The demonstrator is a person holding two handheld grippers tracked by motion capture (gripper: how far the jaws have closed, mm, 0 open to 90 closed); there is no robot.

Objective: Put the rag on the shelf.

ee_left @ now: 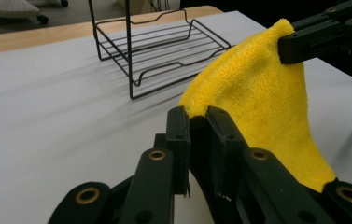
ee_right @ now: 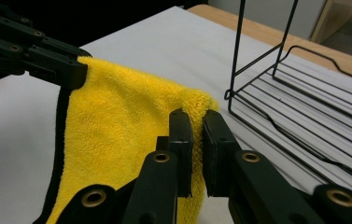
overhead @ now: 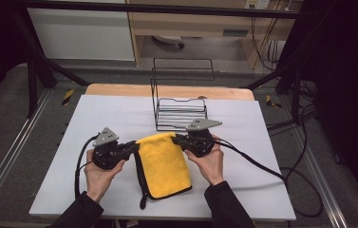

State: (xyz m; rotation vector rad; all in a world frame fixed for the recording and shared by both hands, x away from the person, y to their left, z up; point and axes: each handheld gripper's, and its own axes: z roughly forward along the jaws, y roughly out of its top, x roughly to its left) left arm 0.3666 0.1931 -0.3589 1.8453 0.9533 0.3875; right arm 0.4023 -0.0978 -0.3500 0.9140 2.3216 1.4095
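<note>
Yellow cloth [overhead: 165, 164] on desk [overhead: 96, 118] is pinched at both far corners by left hand-held gripper [overhead: 133, 147] and right hand-held gripper [overhead: 176, 138]; thin grips risk slipping if lifted unevenly.

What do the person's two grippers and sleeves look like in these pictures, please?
Both the left gripper and the right gripper are black, each with two flat jaws on linkage arms joined by brass-coloured rivets. Each carries a grey three-cornered plate on top and trails a black cable. The person wears dark long sleeves.
</note>
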